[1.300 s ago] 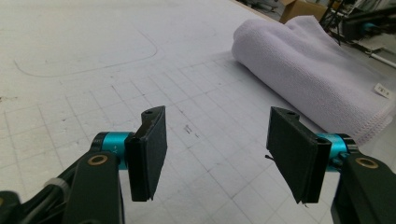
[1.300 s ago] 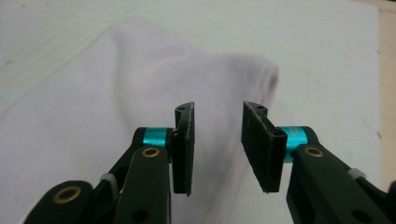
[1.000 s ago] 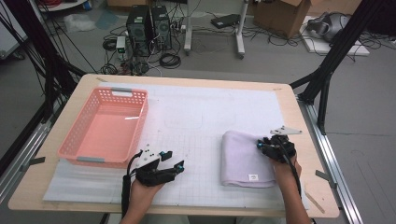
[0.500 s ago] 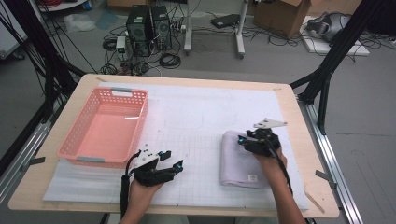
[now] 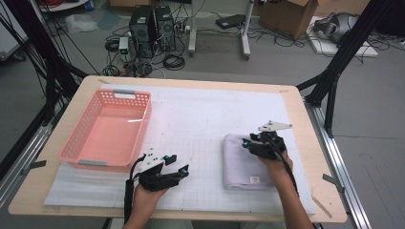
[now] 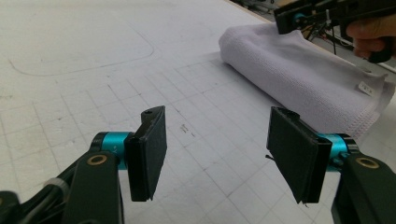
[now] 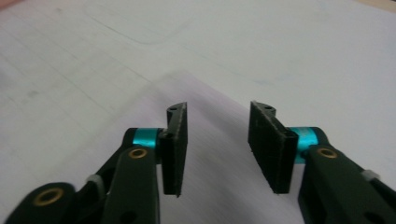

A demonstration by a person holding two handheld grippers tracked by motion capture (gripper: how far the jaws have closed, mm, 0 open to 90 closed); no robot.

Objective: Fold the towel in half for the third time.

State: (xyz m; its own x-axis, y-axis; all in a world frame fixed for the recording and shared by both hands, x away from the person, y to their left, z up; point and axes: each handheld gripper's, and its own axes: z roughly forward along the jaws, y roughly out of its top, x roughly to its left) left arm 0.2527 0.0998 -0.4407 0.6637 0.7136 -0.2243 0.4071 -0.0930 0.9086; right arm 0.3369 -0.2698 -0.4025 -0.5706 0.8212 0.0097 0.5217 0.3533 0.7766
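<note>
A folded pale lilac towel with a small label lies on the white gridded mat, right of centre. My right gripper hovers over the towel's far end, open, with nothing between its jaws. In the right gripper view the towel spreads under the gripper. My left gripper rests low on the mat to the towel's left, open and empty. In the left gripper view its jaws point toward the towel, with the right gripper above the towel's far edge.
An empty pink plastic basket stands on the left half of the table. The white mat covers most of the wooden tabletop. Computers, cables and boxes sit on the floor beyond the far edge.
My right gripper has moved from the towel's right edge leftward and slightly away, over its far end. The left gripper has stayed put.
</note>
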